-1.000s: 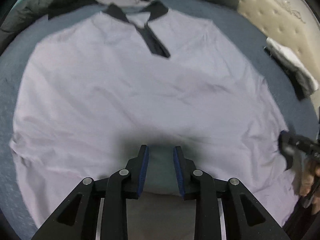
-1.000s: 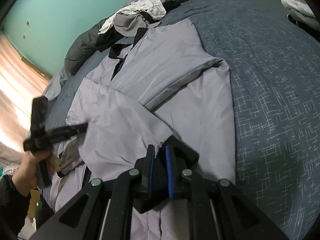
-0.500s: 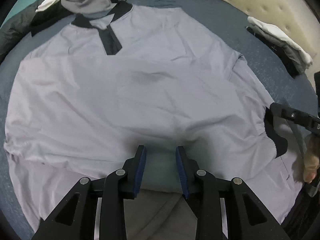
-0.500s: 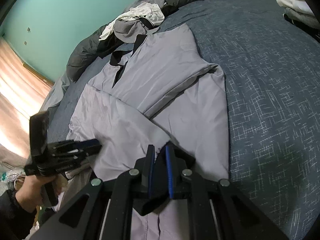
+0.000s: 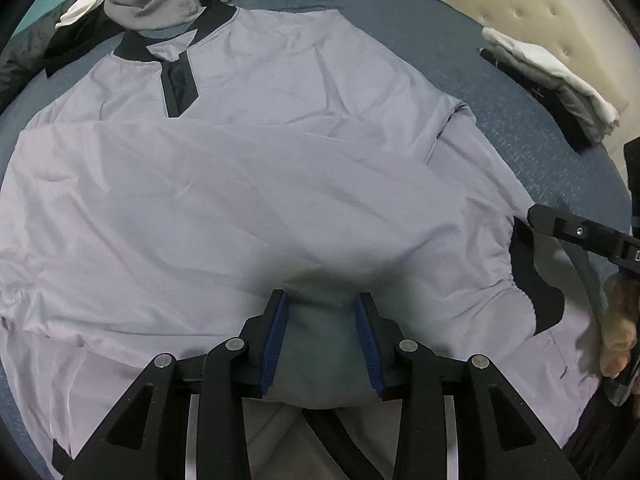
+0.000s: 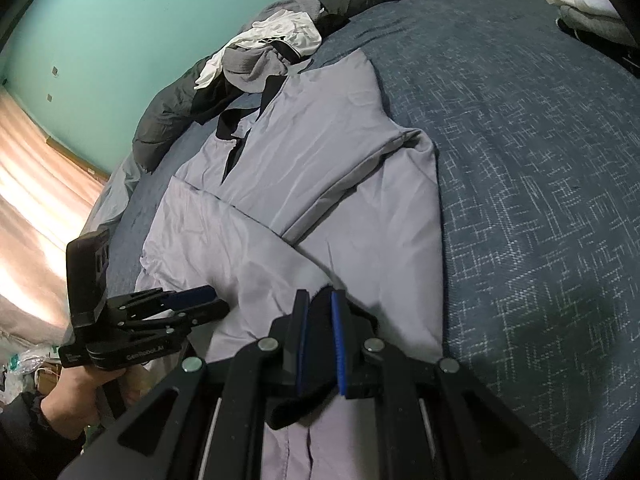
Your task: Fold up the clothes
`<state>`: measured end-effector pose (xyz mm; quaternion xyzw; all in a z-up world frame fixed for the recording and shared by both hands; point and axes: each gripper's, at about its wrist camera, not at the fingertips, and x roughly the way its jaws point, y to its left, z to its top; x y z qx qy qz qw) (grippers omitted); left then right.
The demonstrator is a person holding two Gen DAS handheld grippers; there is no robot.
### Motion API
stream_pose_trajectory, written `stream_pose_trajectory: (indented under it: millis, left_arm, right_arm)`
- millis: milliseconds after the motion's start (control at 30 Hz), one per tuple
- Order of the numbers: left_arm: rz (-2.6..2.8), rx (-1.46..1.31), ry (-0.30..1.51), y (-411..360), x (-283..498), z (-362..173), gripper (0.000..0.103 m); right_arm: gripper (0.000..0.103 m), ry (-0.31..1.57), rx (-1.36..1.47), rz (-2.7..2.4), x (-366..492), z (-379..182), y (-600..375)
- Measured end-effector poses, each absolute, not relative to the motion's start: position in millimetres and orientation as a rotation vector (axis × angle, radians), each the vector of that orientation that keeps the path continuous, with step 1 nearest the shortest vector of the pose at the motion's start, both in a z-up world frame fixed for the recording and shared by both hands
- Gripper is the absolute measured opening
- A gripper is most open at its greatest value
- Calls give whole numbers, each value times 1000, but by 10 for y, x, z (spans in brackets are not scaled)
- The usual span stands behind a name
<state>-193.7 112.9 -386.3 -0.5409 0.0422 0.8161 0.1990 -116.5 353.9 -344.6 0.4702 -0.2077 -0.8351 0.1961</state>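
The right tongs (image 6: 320, 312) are clamped on the black cuff (image 6: 316, 344) of the pale grey shirt (image 6: 320, 168), whose sleeve lies folded across the body. The left tongs (image 5: 323, 312) stand apart over the shirt's lower part; their jaws have just been opening, and only a dim fold of cloth shows between the pads, with no clear grip. The shirt lies spread flat on the bed, on a dark blue patterned bedspread (image 6: 540, 160), collar away from the person, black placket (image 5: 178, 92) showing. At the collar sits a loose heap of grey and white clothes (image 6: 272, 56), touching the neckline, with a dark puffy quilt (image 6: 168, 120) behind it. A folded stack of clothes (image 5: 552, 80) rests well apart near the tufted headboard (image 5: 520, 4). A teal wall (image 6: 140, 20) rises beyond the bed.
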Motion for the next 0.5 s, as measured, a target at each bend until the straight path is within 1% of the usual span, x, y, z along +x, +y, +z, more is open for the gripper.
stream_pose_trajectory:
  millis: [233,433,500]
  left_arm:
    - [2331,-1470,3,767,-1817,-3520,41]
    - [2419,-1521,-115,-42,-1597,-3251,44]
    - [2440,-1551,-151,-307,-1476,-3180,49]
  right_arm:
    - [10,-595,1304,-2346,-1170,-3429,3560]
    - [11,-587,1276,-2388,-1110,-3318,3591]
    - [11,-579,1272,-2405,-1086,-3263,3618]
